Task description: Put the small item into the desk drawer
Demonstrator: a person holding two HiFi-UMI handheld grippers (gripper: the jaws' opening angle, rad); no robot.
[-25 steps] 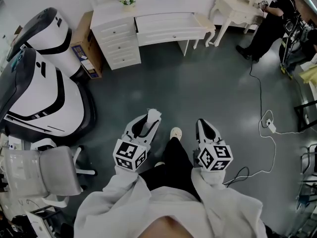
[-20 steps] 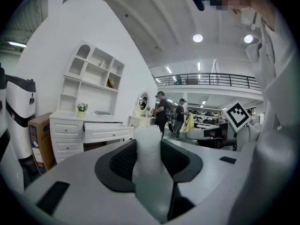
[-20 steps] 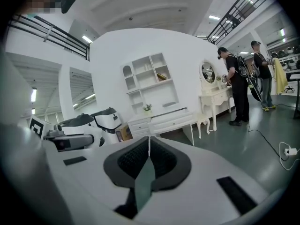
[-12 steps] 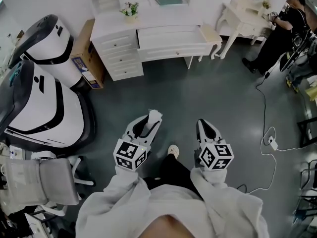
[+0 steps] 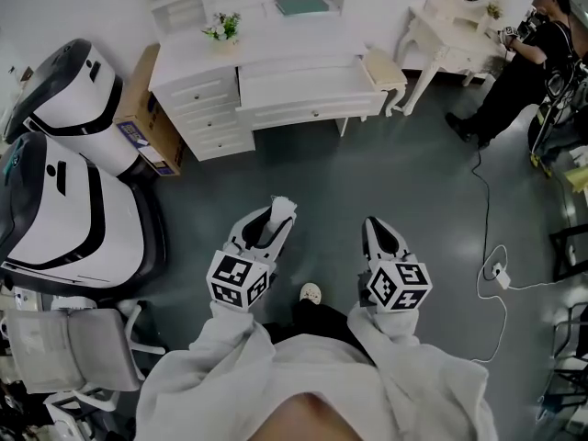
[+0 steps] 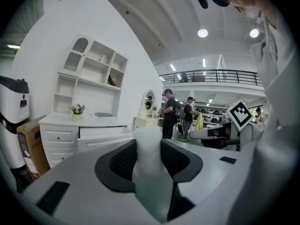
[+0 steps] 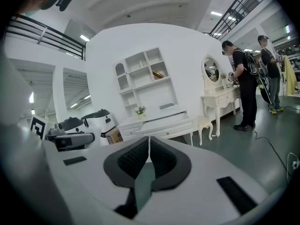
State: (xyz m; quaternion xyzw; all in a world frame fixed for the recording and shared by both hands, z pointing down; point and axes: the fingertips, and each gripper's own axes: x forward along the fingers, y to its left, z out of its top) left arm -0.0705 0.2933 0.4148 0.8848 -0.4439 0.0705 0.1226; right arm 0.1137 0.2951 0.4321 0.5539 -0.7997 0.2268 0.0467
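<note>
Head view: person stood on the grey floor (image 5: 386,168), one gripper in each hand, both pointed toward the white desk (image 5: 285,44) at the far wall.

Left gripper (image 5: 274,220): jaws clamped on the small item (image 5: 282,209). Left gripper view confirmed this: a pale, whitish, roughly upright piece (image 6: 149,156) sat between the dark ribbed pads (image 6: 124,159), touching both, its top above the jaw tips. Its exact kind could not be made out. So the small item was in the left gripper, over the floor and well apart from the desk.

Right gripper (image 5: 381,232): jaws together, nothing between them. In the right gripper view the two pads (image 7: 133,159) met along a thin line.

Desk drawer (image 5: 308,85): the wide middle one appeared pulled out toward the room, front panel with one small knob. To its left, a stack of smaller drawers (image 5: 211,108), all shut.

On the worktop: a small flower pot (image 5: 220,28) near the left end and a flat teal object (image 5: 301,5) further back.

Around the desk: white stool (image 5: 384,67) just beside the right end; cardboard box (image 5: 147,108) against the left end; large white-and-black machines (image 5: 64,182) left of that; grey office chair (image 5: 64,338) at lower left.

Upper right: another person in black (image 5: 519,62) stood at a white dressing table (image 5: 450,21). A cable with a plug block (image 5: 497,274) lay on the floor at right.
</note>
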